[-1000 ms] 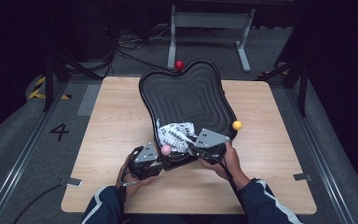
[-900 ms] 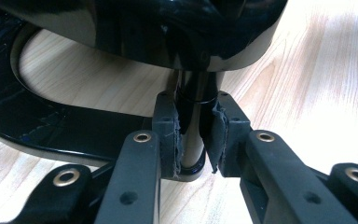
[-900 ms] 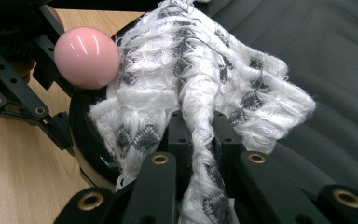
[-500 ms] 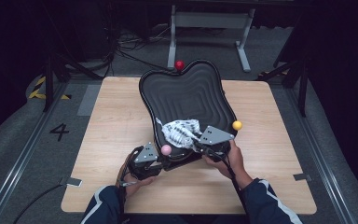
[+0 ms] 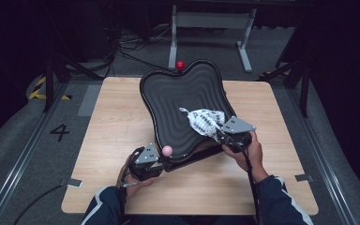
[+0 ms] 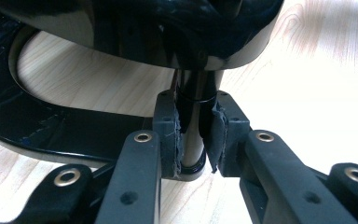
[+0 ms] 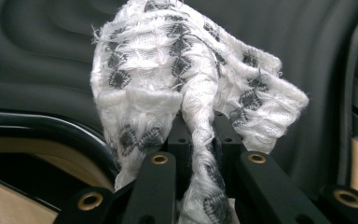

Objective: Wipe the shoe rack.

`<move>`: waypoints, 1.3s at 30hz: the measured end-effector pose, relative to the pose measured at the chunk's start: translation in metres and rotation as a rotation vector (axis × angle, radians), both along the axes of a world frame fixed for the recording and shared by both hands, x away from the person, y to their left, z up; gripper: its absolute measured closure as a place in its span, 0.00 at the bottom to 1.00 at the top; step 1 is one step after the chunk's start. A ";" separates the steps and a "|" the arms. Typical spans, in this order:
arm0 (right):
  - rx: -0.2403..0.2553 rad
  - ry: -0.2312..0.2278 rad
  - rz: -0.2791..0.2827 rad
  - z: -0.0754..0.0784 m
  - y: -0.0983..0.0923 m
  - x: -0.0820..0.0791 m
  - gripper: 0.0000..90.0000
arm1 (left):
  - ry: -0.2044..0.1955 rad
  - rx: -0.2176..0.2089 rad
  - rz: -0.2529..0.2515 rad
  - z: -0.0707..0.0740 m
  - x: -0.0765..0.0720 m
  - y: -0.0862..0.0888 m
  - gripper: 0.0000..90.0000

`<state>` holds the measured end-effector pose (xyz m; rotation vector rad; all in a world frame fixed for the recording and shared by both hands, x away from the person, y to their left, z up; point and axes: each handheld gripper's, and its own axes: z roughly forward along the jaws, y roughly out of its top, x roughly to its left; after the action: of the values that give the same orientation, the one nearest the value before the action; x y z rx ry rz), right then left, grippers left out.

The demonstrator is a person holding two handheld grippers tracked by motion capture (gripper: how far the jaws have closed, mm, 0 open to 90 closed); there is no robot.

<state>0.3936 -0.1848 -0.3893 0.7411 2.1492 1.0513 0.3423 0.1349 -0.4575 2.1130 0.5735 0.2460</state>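
Shifted to the right across the black tray [image 5: 168,101] since a second ago: right gripper [image 5: 221,132] and the bunched white-and-grey cloth [image 5: 204,121] in its jaws, earlier near the tray's lower middle, now close to the tray's right edge. Unmoved over the same second: left gripper [image 5: 165,162], at the tray's near edge beside a pink ball [image 5: 167,150]. Clamped in the left gripper view [image 6: 192,140] on a glossy black post [image 6: 191,116] under the tray's rim, both pads pressed against the post, light wood of the table [image 6: 317,84] behind. Pinched in the right gripper view [image 7: 200,149] on a twisted strand of the cloth [image 7: 186,70], rest of the fabric fanned out above the jaws against the tray's dark ribbed surface [image 7: 42,51]. Seen from the high view: cloth lying on the tray's right half, touching the ribbed surface, just ahead of the right gripper's grey plate; tray tilted, near edge raised off the table [image 5: 122,112], far edge reaching past the table's back side. Red ball [image 5: 180,64] at the tray's far rim. Person's right hand [image 5: 246,150] around the right gripper's body, left hand [image 5: 133,176] low at the table's near side, both sleeves dark blue.
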 end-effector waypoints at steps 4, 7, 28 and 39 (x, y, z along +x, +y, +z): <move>0.009 -0.001 -0.051 0.000 -0.016 0.006 0.90 | -0.005 0.003 -0.006 0.000 0.001 0.001 0.83; 0.023 0.005 -0.069 0.000 -0.023 0.008 0.90 | -0.005 -0.001 -0.006 0.000 0.000 0.001 0.83; 0.008 0.004 0.117 0.002 0.037 -0.007 0.90 | 0.021 -0.025 -0.008 -0.002 -0.001 0.002 0.82; 0.000 0.017 0.249 0.007 0.087 -0.017 0.90 | 0.022 -0.028 -0.011 -0.003 0.000 0.003 0.82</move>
<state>0.3770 -0.0977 -0.3826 0.4913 2.2990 1.1734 0.3419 0.1374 -0.4601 2.0934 0.5751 0.2076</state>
